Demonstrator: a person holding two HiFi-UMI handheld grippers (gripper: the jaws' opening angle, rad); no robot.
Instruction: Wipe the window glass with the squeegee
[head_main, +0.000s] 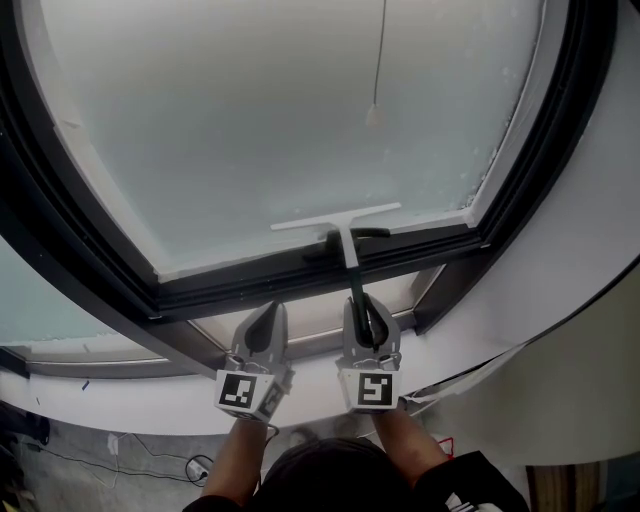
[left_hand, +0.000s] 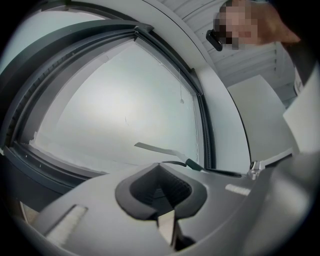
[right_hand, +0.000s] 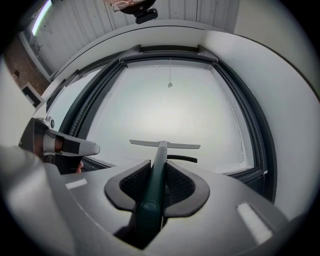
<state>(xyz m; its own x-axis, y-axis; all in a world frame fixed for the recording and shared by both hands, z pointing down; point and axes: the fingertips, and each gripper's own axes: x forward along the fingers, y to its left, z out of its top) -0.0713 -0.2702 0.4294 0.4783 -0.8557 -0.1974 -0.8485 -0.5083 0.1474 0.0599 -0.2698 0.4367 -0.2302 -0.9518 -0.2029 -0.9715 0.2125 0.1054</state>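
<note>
The squeegee has a white blade (head_main: 335, 218) lying across the lower part of the frosted window glass (head_main: 290, 120), just above the dark bottom frame (head_main: 300, 275). Its dark green handle (head_main: 354, 275) runs back into my right gripper (head_main: 362, 305), which is shut on it. In the right gripper view the handle (right_hand: 152, 190) sits between the two pads and the blade (right_hand: 165, 144) stands level against the glass. My left gripper (head_main: 268, 312) hangs beside the right one, shut with nothing in it. From the left gripper (left_hand: 160, 167) view the blade (left_hand: 155, 149) shows to the right.
A thin pull cord with a small knob (head_main: 375, 115) hangs in front of the glass at the upper right. A wide dark frame (head_main: 545, 150) surrounds the pane, with a pale sill (head_main: 300, 335) under the grippers. Cables lie on the floor (head_main: 150, 465) below.
</note>
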